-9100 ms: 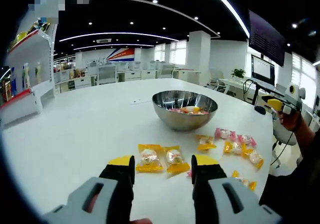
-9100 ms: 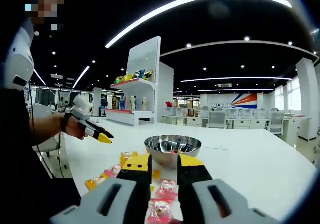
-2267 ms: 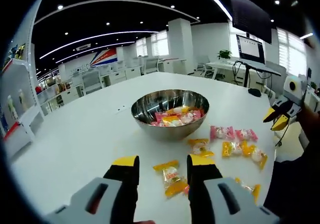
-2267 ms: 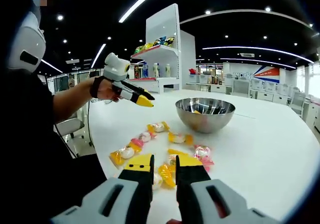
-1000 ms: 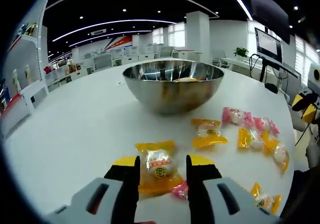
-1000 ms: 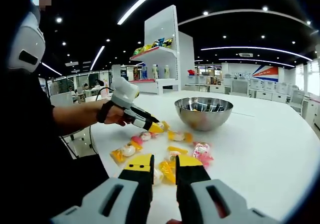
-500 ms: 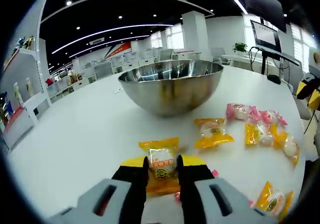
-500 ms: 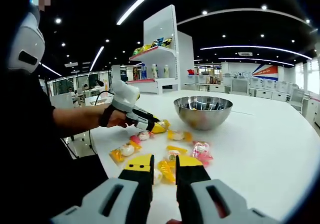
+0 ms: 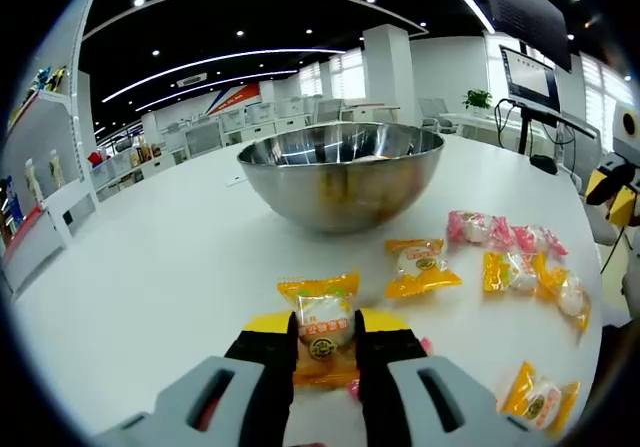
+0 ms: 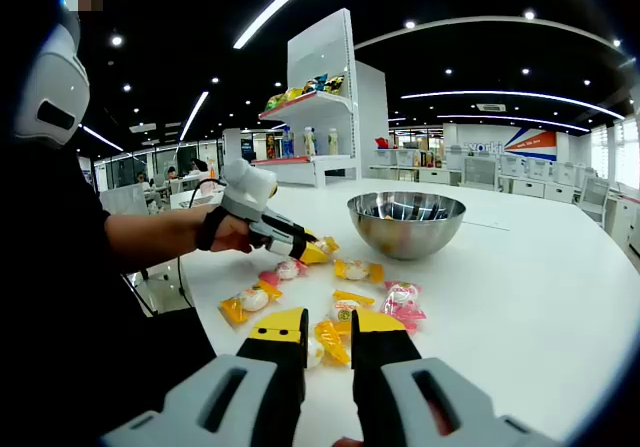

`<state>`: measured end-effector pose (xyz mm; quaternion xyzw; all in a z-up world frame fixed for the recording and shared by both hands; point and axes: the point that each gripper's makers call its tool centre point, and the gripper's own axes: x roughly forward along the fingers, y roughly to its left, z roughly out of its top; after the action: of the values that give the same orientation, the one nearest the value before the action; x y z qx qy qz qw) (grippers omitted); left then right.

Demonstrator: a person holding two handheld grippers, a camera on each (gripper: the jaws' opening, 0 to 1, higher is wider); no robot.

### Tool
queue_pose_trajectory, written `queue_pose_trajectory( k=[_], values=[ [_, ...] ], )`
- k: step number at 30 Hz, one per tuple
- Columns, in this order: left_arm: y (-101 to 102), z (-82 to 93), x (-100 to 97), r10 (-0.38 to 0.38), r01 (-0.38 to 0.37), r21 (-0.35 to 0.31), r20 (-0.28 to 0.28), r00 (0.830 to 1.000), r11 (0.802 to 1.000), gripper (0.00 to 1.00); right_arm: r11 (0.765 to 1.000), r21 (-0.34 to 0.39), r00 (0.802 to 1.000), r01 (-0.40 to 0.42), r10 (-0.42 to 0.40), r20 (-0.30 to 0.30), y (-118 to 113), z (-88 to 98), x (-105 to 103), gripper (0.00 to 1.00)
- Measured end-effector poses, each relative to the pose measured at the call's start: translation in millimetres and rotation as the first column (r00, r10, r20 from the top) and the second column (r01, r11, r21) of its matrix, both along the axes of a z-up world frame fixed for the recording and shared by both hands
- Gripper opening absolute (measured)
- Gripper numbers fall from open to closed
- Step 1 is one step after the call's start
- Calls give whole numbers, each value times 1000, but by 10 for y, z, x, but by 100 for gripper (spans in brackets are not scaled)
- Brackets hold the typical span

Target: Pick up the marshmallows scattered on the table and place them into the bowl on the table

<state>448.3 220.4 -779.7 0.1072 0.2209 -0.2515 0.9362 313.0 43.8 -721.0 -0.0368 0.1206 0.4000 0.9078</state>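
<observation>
A steel bowl point(image 9: 342, 172) with several wrapped marshmallows inside stands on the white table point(image 9: 150, 257). My left gripper point(image 9: 325, 319) is shut on a yellow marshmallow packet point(image 9: 320, 312), low over the table just in front of the bowl. In the right gripper view the left gripper point(image 10: 312, 254) is held by a hand, left of the bowl point(image 10: 405, 222), with the yellow packet at its tips. My right gripper point(image 10: 328, 329) is open near the table's edge; a yellow packet point(image 10: 330, 342) lies on the table beyond its tips. More yellow and pink packets point(image 9: 422, 265) point(image 9: 480, 229) lie scattered.
Several loose packets point(image 10: 250, 302) point(image 10: 402, 302) lie between the bowl and the person's side of the table. A person's sleeve point(image 10: 60, 297) is at the left. A white shelf unit point(image 10: 310, 117) with goods stands behind the table, and desks with monitors point(image 9: 525, 82) beyond.
Over the last second my left gripper's jaws closed on the yellow packet and still hold it. The right gripper has stayed in place.
</observation>
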Motion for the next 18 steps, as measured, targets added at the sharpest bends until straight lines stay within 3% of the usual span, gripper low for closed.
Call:
queue_pose_trajectory(
  k=[7, 18],
  values=[
    [27, 197, -2, -7, 8, -37, 18, 1000, 999, 24, 1000, 1, 1000, -6, 6, 3, 23, 11, 8, 18],
    [-51, 757, 62, -31, 38, -60, 116, 993, 997, 24, 1000, 4, 1000, -2, 2, -1, 16, -2, -8, 18]
  ],
)
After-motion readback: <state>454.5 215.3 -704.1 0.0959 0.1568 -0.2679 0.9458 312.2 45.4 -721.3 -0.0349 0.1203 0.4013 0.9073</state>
